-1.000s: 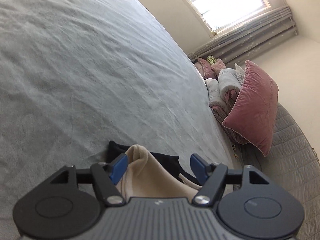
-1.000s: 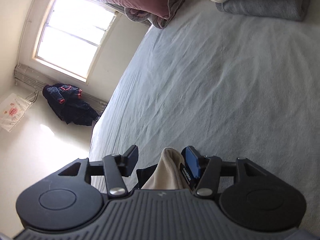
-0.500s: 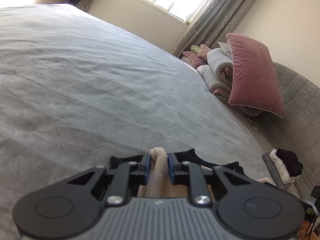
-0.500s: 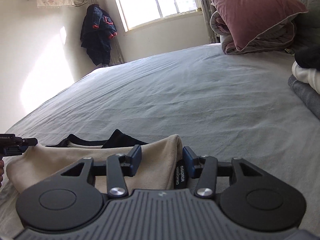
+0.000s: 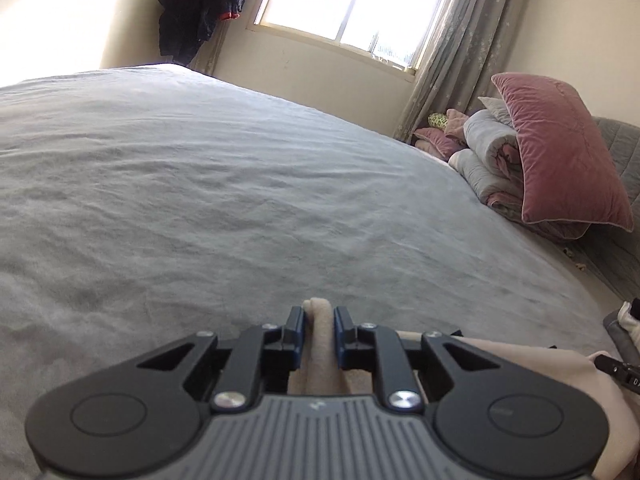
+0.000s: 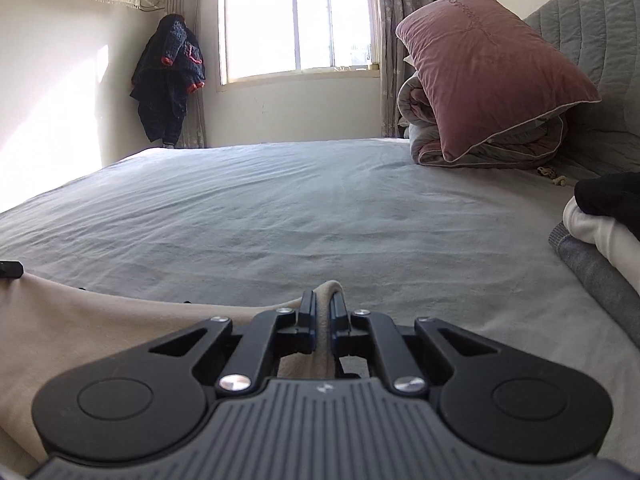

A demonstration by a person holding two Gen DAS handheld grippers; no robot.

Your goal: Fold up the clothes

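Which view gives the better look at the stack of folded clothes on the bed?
The right wrist view. The stack of folded clothes fills its right edge, with black, white and grey layers distinct on the bed. The left wrist view catches only a sliver of the stack at its right border, layers hard to separate.

The beige knit garment [image 6: 100, 320] lies at the near edge of the grey-sheeted bed [image 6: 320, 208]; the pink velvet pillow [image 6: 488, 72] leans on rolled grey quilts [image 6: 520, 144] at its far right corner.

L gripper [image 5: 319, 322] + R gripper [image 6: 322, 312] clamped
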